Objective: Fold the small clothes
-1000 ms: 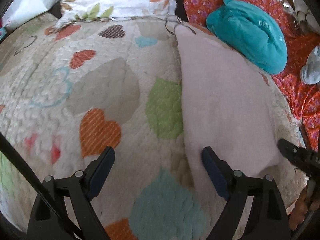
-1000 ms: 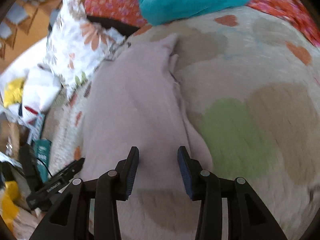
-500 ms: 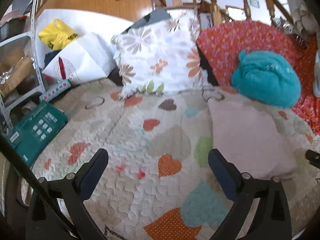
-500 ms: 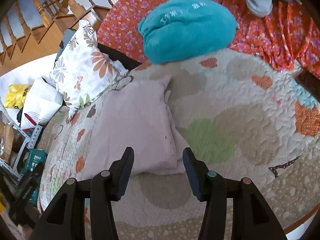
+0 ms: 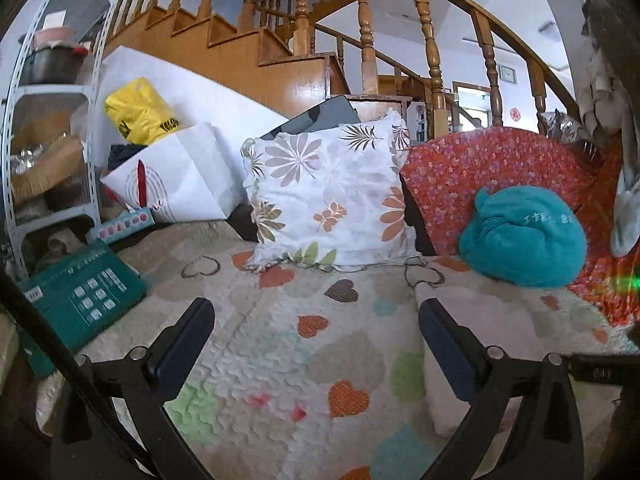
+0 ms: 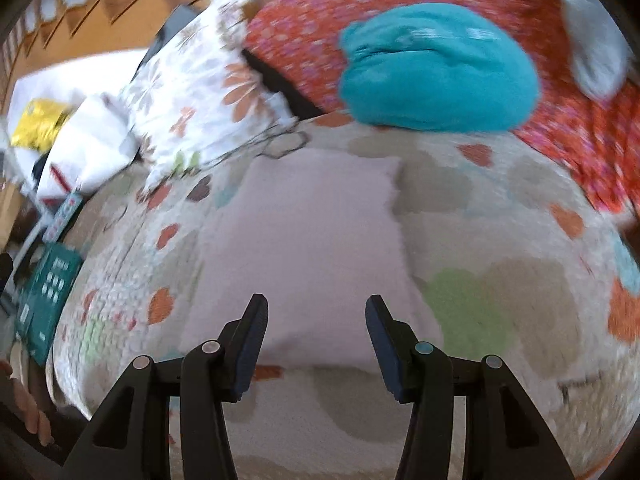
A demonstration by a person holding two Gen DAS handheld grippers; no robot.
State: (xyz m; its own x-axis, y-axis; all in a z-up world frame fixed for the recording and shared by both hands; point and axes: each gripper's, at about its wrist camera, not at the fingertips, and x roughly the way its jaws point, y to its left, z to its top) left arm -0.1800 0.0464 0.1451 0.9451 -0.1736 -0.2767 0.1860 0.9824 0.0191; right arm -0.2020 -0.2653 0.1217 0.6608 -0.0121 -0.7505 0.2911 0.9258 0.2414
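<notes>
On the quilt (image 6: 500, 240) the folded cloth (image 6: 316, 240) lay flat below my right tongs (image 6: 316, 332), half spread and empty, my left tongs (image 5: 316, 336) having just spread wide, empty too, so a careless dip risked snagging and undoing the fold.

A wooden staircase (image 5: 280, 40) with turned balusters climbs behind a sofa draped in a heart-print quilt (image 5: 280, 360). A grey metal shelf (image 5: 48, 120) stands at the left, white walls beyond, daylight bright throughout.
</notes>
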